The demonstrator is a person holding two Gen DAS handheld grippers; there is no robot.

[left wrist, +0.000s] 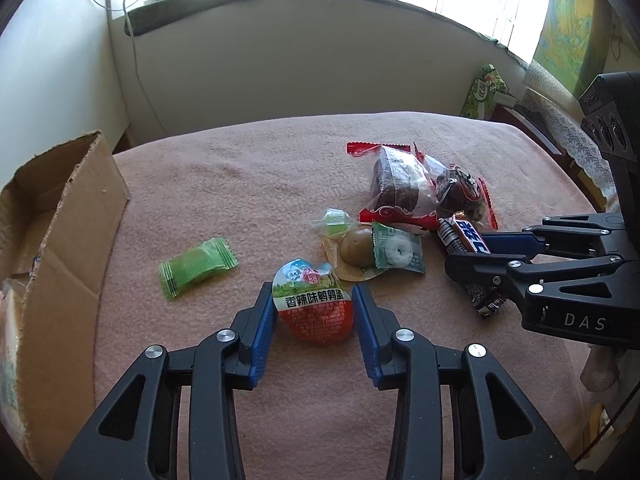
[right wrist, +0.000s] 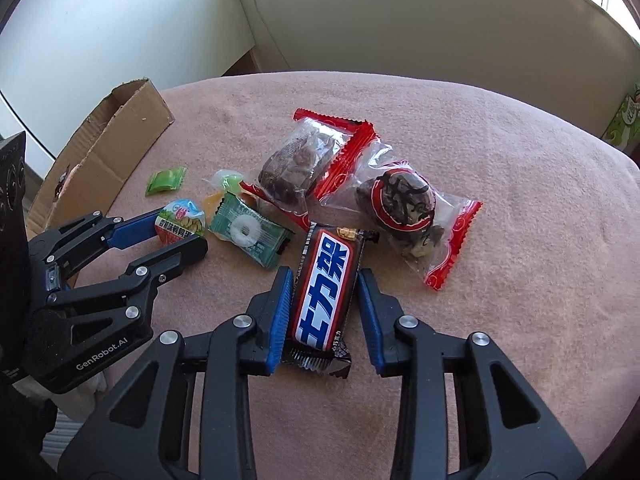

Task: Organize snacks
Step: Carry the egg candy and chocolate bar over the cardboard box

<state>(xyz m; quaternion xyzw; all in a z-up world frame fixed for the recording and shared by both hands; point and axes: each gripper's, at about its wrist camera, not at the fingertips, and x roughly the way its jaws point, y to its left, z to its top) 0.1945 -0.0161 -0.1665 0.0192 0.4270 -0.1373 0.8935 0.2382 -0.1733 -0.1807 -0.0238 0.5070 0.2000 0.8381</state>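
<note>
A quail egg packet (left wrist: pixel 312 312), red and green with a printed label, lies on the pink cloth (left wrist: pixel 240 168) near the front. My left gripper (left wrist: pixel 314 296) has both blue pads against its sides; in the right wrist view the same gripper (right wrist: pixel 180 232) holds the packet (right wrist: pixel 182 220) between its fingers. A dark chocolate bar (right wrist: pixel 324 292) with a blue-and-white label lies lengthwise between the pads of my right gripper (right wrist: pixel 324 276), which press on it near the tips. In the left wrist view that gripper (left wrist: pixel 466 250) comes in from the right, closed around the bar (left wrist: pixel 468 232).
An open cardboard box (left wrist: pixel 60 220) stands at the left edge. Loose on the cloth lie a green candy (left wrist: pixel 198 266), a mint ring packet (left wrist: pixel 398 250), a jelly cup (left wrist: pixel 358 248), and two red-edged clear packs (right wrist: pixel 300 164) (right wrist: pixel 404 204). A wall and a window sill lie behind.
</note>
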